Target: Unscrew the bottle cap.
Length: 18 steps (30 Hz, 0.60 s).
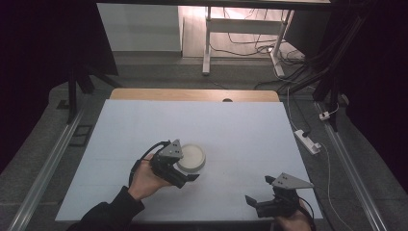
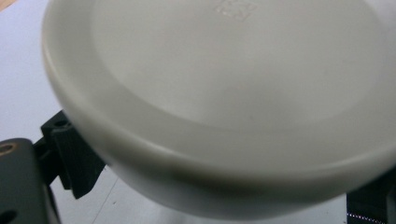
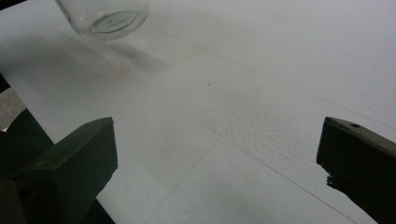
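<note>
The round white lid (image 1: 191, 157) sits a little left of the middle of the high view, on the white table (image 1: 231, 130), and the left gripper (image 1: 179, 169) is right up against its lower-left edge. In the left gripper view the lid (image 2: 224, 102) crowds the frame from the top, with one black jaw showing at lower left beside its rim and the other just at the lower right corner, so the jaws stand either side of the rim; whether they actually pinch it I cannot tell. The lid lies flat and is round (no long axis to line up with), so what matters is that it lies up and to the right of the left hand (image 1: 144, 180), touching distance. The right gripper (image 1: 263, 195) rests at the lower right of the high view, well apart from the lid, its jaws spread wide over bare table. In the right gripper view a clear glass jar (image 3: 105, 16) shows at the upper left. The left hand is plainly the nearer one for any lift.
</note>
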Each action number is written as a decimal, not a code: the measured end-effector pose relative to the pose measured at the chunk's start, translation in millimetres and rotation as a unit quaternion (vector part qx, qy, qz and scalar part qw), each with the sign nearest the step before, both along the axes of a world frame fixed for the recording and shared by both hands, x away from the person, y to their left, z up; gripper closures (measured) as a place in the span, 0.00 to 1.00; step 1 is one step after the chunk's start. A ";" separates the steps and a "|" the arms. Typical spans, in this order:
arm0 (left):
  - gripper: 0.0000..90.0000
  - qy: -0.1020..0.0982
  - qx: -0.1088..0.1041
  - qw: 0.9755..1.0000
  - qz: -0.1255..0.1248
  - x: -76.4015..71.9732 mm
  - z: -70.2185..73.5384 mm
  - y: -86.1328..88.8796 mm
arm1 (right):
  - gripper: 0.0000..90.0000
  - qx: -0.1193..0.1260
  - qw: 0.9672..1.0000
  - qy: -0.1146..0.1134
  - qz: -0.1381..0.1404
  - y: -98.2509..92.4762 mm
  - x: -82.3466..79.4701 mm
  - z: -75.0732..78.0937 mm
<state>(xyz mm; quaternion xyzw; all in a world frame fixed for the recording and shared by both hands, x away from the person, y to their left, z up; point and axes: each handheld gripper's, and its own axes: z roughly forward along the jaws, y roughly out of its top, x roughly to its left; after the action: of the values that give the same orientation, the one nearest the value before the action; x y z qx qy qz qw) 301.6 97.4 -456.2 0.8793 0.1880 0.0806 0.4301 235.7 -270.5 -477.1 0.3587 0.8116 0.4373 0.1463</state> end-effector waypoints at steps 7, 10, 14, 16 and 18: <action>0.09 -0.001 0.001 1.000 0.002 -0.3 -0.2 1.1 | 0.00 -0.002 0.999 -0.008 0.037 12.5 2.0 5.4; 0.09 -0.002 0.000 1.000 0.003 -0.7 -0.3 1.1 | 0.00 0.000 0.998 -0.019 0.052 18.7 3.0 7.6; 0.09 -0.004 0.002 1.000 0.001 -1.2 0.0 1.1 | 0.00 0.012 0.998 -0.015 0.057 24.7 5.4 10.5; 0.09 -0.004 0.002 1.000 0.001 -1.4 0.1 1.1 | 0.00 0.019 0.998 -0.009 0.061 27.1 7.1 12.0; 0.09 -0.004 0.001 1.000 0.000 -1.5 0.0 1.0 | 0.00 0.024 0.997 -0.008 0.071 30.3 8.5 13.9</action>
<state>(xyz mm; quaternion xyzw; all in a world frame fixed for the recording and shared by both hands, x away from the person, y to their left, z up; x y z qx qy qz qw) 300.1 98.4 -456.2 0.8796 0.1857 0.0844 0.4297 244.2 -240.2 -463.2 0.2999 0.8234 0.4685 0.1122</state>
